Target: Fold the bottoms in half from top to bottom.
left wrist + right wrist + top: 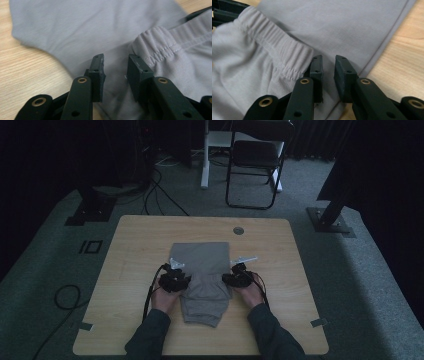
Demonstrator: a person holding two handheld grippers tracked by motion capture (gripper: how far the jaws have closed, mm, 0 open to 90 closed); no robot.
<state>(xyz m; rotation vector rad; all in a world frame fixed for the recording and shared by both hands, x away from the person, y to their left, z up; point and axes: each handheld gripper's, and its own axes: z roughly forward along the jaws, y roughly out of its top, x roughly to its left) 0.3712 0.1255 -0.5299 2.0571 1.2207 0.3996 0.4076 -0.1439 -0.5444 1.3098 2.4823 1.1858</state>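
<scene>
A grey garment with an elastic waistband lies folded in the middle of the wooden table. My left gripper rests at its left side and my right gripper at its right side. In the left gripper view the left gripper stands open over flat grey cloth. Its right pad sits against the end of the waistband. In the right gripper view the right gripper has a narrow gap with nothing pinched. The waistband ends just left of its left pad.
A round cable hole sits near the table's far edge. Beyond the table stand a black folding chair and a white desk leg. Cables trail over the carpet, and black stand bases flank the table.
</scene>
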